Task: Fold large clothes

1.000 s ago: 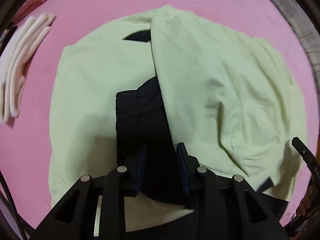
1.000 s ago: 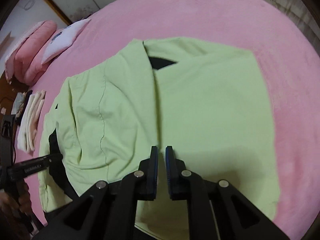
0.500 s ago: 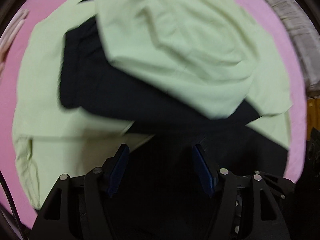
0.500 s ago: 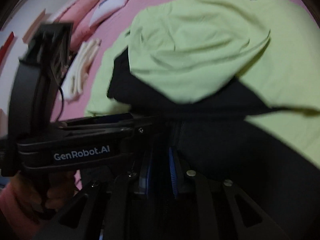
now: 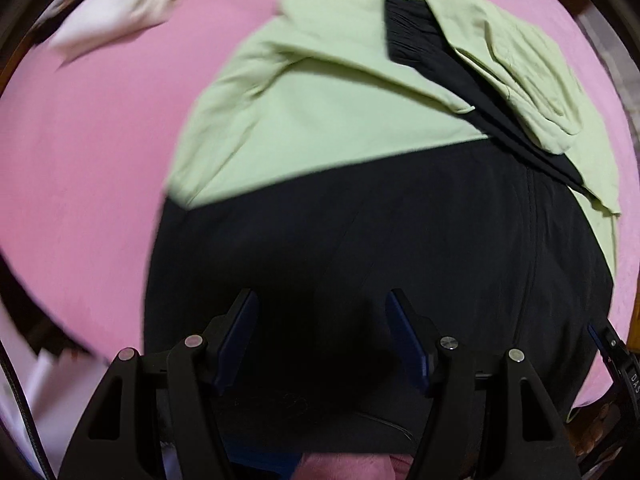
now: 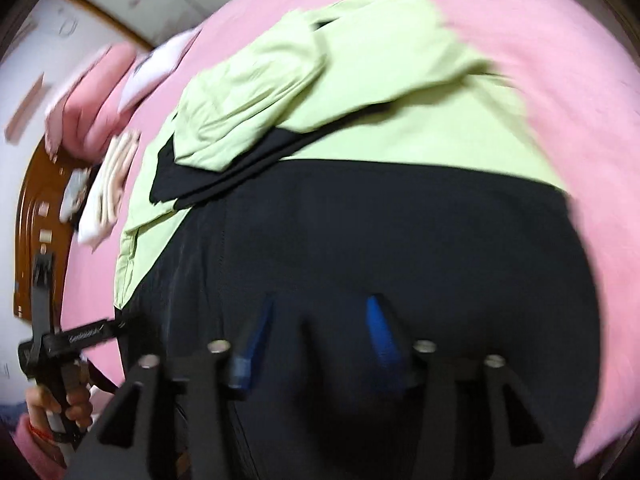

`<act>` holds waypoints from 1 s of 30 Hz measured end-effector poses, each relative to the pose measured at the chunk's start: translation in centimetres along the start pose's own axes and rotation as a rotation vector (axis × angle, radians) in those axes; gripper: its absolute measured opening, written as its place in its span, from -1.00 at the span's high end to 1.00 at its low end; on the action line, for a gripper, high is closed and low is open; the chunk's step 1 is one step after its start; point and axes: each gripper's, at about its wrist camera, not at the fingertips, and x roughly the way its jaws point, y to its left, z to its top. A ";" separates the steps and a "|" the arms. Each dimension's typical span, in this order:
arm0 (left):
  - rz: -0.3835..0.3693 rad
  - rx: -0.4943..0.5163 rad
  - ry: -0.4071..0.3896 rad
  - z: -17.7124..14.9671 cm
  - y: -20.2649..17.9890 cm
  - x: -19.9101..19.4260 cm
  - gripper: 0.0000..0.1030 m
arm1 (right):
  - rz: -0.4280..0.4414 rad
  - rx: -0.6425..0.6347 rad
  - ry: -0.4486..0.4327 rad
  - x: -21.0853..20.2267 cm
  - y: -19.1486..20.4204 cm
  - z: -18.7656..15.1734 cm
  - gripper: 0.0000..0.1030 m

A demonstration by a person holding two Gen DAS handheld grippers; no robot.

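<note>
Left wrist view is filled at its near edge by the left gripper (image 5: 320,336), whose blue-padded jaws are held spread over the dark cloth with nothing pinched between them; they are aimed straight down, so the fabric is simply overlooked rather than gripped. Just beyond lies the large two-tone jacket of black and pale green woven fabric (image 5: 360,248), spread on the pink fleece-covered bed (image 5: 88,168). Its black lower panel is laid nearest, apparently brought over the green body as one fold, with a stitched seam running along its right side. Farther off, a green sleeve with a black ribbed cuff (image 5: 408,36) is laid across the chest, probably tucked inward so that the bundle is kept narrow. At the far left, a blurred folded cream garment (image 5: 120,12) is set apart on the bed, presumably finished work kept out of the way.

From the right wrist view, the right gripper (image 6: 316,332) is seen at the near edge with its jaws opening above the same black panel; no cloth is seen caught between the blue pads, though blur leaves this less than certain. At the left edge the other handheld tool is gripped by a hand (image 6: 60,404). Beyond the jacket, pink pillows (image 6: 92,96) are stacked against a curved brown wooden headboard (image 6: 36,216). The fold is judged just released, and smoothing or a further fold is likely called for.
</note>
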 end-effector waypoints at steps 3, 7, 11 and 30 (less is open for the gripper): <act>-0.026 -0.023 -0.031 -3.4 2.3 -2.4 -0.26 | -0.034 0.022 -0.051 -3.7 -1.2 -2.1 -0.11; -0.035 -0.013 -0.088 -8.8 -0.4 -6.7 -0.43 | -0.026 0.104 -0.142 -9.0 -2.9 -4.6 -0.37; -0.067 -0.045 -0.112 -10.4 -3.4 -9.5 -0.51 | -0.009 0.179 -0.208 -12.3 -4.0 -7.2 -0.42; -0.133 -0.256 -0.113 -19.7 0.2 -1.5 -0.55 | -0.046 0.473 -0.204 -7.6 -12.3 -17.4 -0.45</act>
